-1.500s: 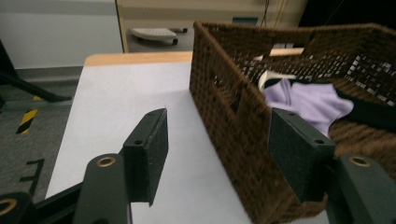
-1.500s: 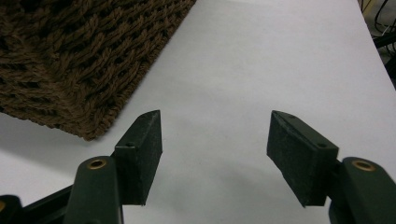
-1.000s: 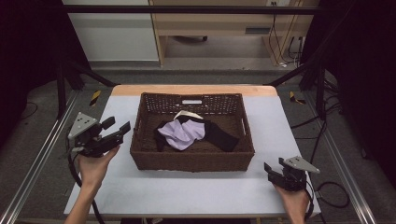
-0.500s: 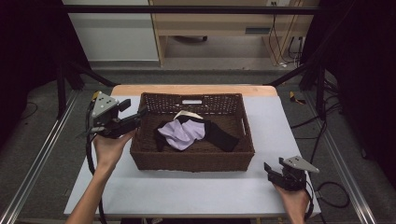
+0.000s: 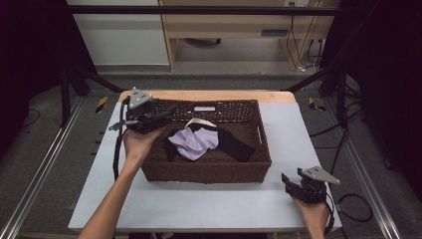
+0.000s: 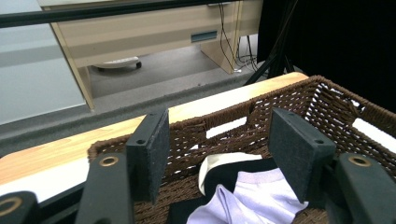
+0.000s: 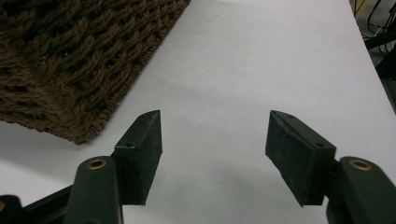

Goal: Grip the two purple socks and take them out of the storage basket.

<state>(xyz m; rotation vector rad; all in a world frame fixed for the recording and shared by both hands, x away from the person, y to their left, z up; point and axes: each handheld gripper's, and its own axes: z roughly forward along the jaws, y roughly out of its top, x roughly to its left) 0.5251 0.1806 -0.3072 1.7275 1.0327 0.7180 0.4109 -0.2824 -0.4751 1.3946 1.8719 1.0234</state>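
Brown wicker is forming the one basket [image 5: 204, 172] sitting mid-frame in the high view, its long axis running left to right; inside, one lavender garment [image 5: 194, 142] is lying over one black garment [image 5: 235, 145]. At the basket's upper left corner the left gripper [image 5: 166, 110] is hovering.

Left gripper view: the jaws are gaping wide apart, framing the lavender cloth at lower centre.

Right gripper view: the right gripper [image 7: 212, 144] is standing spread open over the white table [image 7: 261, 56], holding nothing.

The right gripper [image 7: 215, 154], jaws spread, hovers over the white table [image 7: 261, 60] beside the basket [image 7: 70, 60] corner.
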